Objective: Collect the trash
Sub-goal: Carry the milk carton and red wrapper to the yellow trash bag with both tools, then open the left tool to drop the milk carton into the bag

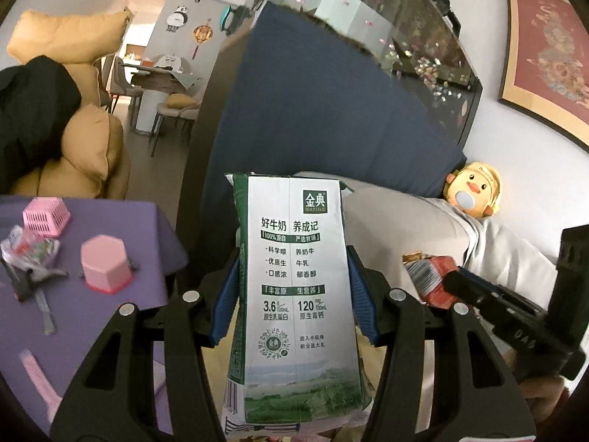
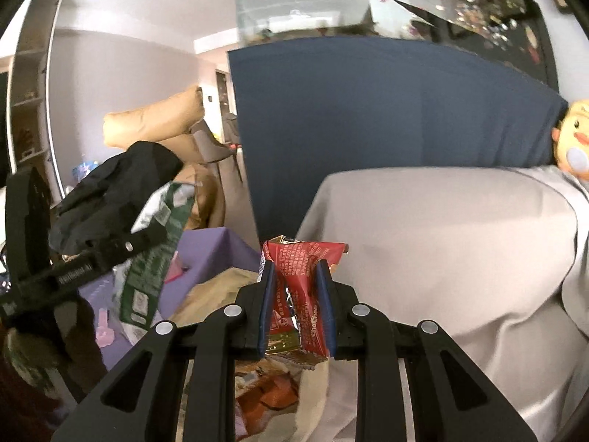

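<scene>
Left wrist view: green-and-white milk carton (image 1: 294,294), upright, clamped between the blue pads of the left gripper (image 1: 292,294); behind it to the left, purple table (image 1: 121,221) bearing pink basket (image 1: 46,216), pink hexagonal cup (image 1: 105,263) and clear wrapper (image 1: 29,252). Right wrist view alone shows the right gripper (image 2: 296,305) closed on a crumpled red snack wrapper (image 2: 300,294), held before a grey-covered sofa (image 2: 441,250).

A purple table (image 1: 110,294) is seen at the left, on which a pink basket (image 1: 46,217) and a pink cup (image 1: 105,263) are set. A yellow duck toy (image 1: 473,195) is propped far right against a blue panel (image 1: 313,110).
</scene>
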The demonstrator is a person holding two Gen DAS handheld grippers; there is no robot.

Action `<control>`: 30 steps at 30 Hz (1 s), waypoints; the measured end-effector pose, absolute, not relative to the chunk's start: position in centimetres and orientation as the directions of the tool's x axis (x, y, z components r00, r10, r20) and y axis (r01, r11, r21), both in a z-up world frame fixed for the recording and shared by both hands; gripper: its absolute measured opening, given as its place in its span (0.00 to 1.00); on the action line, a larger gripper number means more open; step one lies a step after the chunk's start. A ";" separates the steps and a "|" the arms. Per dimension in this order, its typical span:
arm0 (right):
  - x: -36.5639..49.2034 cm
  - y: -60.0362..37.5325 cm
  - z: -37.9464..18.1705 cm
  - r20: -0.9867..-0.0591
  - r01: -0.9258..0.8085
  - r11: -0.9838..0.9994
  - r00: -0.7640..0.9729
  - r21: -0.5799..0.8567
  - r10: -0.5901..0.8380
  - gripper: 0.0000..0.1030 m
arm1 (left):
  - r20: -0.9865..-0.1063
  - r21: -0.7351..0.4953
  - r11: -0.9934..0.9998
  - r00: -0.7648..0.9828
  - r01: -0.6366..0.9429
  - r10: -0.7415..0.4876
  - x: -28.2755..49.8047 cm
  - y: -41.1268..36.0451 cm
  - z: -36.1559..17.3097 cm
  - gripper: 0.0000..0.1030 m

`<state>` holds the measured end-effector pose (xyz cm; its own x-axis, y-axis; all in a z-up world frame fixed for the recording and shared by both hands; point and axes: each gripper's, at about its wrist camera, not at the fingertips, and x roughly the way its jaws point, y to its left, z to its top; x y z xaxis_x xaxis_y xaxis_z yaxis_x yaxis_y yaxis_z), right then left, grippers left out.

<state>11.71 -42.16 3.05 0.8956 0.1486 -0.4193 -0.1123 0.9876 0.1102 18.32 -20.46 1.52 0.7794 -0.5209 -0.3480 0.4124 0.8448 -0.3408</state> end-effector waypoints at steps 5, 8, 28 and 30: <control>11.9 -42.8 2.2 -0.427 -0.092 0.987 0.893 0.133 0.141 0.22 | -0.361 -0.325 0.852 0.779 0.410 -0.513 18.0 -21.9 -0.5 0.49; 11.9 -42.7 2.0 -0.427 -0.084 0.986 0.893 0.143 0.138 0.22 | -0.386 -0.313 0.846 0.757 0.431 -0.528 17.7 -22.8 -1.5 0.49; 14.2 -37.8 -0.4 -0.514 -0.187 0.966 0.820 0.176 0.252 0.22 | -0.587 -0.235 0.914 0.701 0.330 -0.404 17.4 -13.6 -0.8 0.57; 14.9 -36.7 -1.7 -0.547 -0.199 0.962 0.792 0.188 0.270 0.22 | -0.604 -0.215 0.927 0.704 0.307 -0.373 17.2 -11.7 -1.1 0.57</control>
<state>14.92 -36.75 -1.75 0.7925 0.2702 -0.5468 -0.1985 0.9620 0.1877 17.17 -11.69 -1.08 0.7039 -0.3732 -0.6044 0.3071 0.9271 -0.2148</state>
